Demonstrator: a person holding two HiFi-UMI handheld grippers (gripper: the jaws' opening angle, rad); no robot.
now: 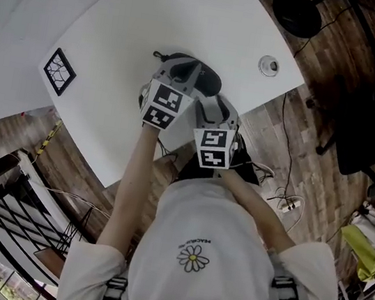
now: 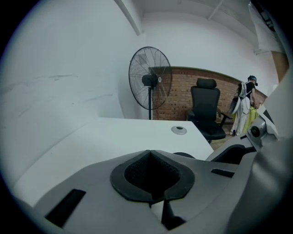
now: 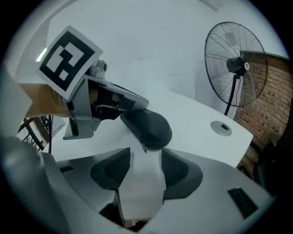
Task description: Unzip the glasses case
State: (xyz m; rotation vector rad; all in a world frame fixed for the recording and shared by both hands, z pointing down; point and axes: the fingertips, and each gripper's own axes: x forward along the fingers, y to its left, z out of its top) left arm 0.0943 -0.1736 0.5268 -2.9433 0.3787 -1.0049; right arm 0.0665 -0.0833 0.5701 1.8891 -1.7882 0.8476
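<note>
The dark, oval glasses case [image 1: 210, 81] lies on the white table [image 1: 123, 22] near its front edge. In the right gripper view the case [image 3: 147, 126] sits just beyond my right gripper [image 3: 145, 157], which is open, with only bare table between its pads. The small zipper pull [image 3: 144, 147] hangs at the case's near end. My left gripper [image 3: 130, 98] reaches over the case's far left end; I cannot tell whether it touches. In the left gripper view the left gripper [image 2: 150, 154] is shut with nothing between its pads. A sliver of the case [image 2: 184, 155] shows beyond.
A square marker tag [image 1: 59, 71] lies at the table's left. A round cable grommet [image 1: 269, 65] sits near the right edge. A standing fan [image 2: 150, 80] and a black office chair [image 2: 204, 109] stand past the table. Cables and a power strip [image 1: 289, 203] lie on the wooden floor.
</note>
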